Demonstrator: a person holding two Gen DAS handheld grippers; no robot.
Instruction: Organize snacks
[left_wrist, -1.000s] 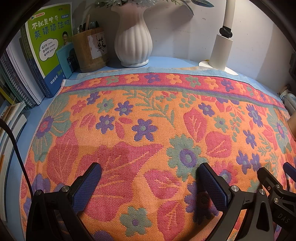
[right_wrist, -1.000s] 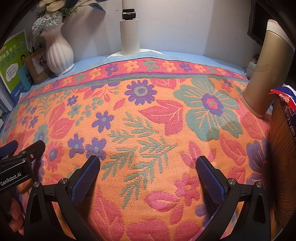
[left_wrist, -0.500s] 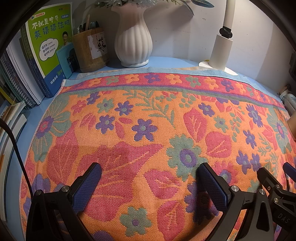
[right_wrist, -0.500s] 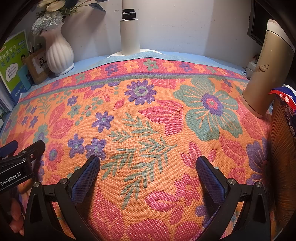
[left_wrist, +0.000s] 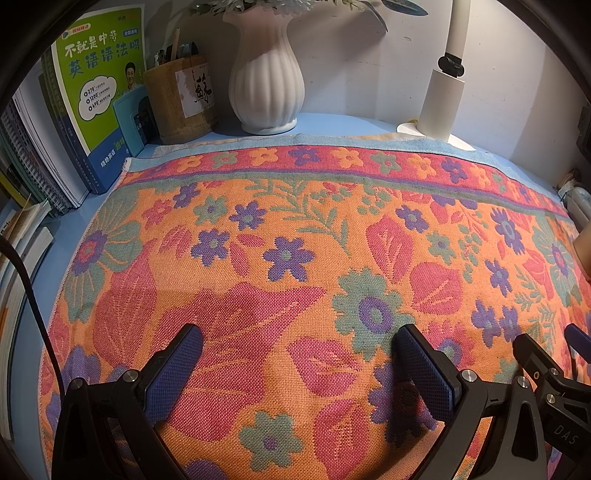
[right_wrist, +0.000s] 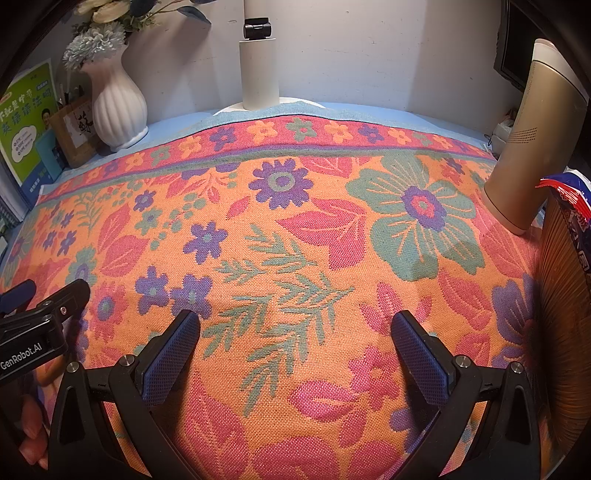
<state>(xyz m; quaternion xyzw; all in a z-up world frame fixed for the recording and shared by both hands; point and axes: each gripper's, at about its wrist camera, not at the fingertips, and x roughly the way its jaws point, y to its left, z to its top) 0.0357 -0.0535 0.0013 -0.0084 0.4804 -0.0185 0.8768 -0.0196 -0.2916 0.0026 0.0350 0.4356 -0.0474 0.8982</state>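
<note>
Your desk is blue, and most of it lies under a coarse woven cloth (right_wrist: 295, 229) in orange, pink and purple flowers, pushed back against a scuffed white wall. Along that back edge you have the ribbed white vase (left_wrist: 266, 81), a wooden pen pot (left_wrist: 181, 99) and a row of upright books (left_wrist: 99, 85) at the left, with the white lamp post (right_wrist: 258, 70) in the middle; these seem parked there to leave the cloth free as working ground. You hold the left gripper (left_wrist: 295, 365) low over the cloth with its jaws wide and nothing between the blue dimpled pads. The right gripper (right_wrist: 295, 350) hovers the same way, spread wide and empty, and the two sit just beside each other. The only snack you can see is a glossy red-and-blue snack packet (right_wrist: 569, 206) at the far right edge, standing in what looks like a ribbed brown basket (right_wrist: 561, 314), next to a smooth tan cylinder (right_wrist: 535, 147). Whether any sorting is left to do, you can't judge from here.
</note>
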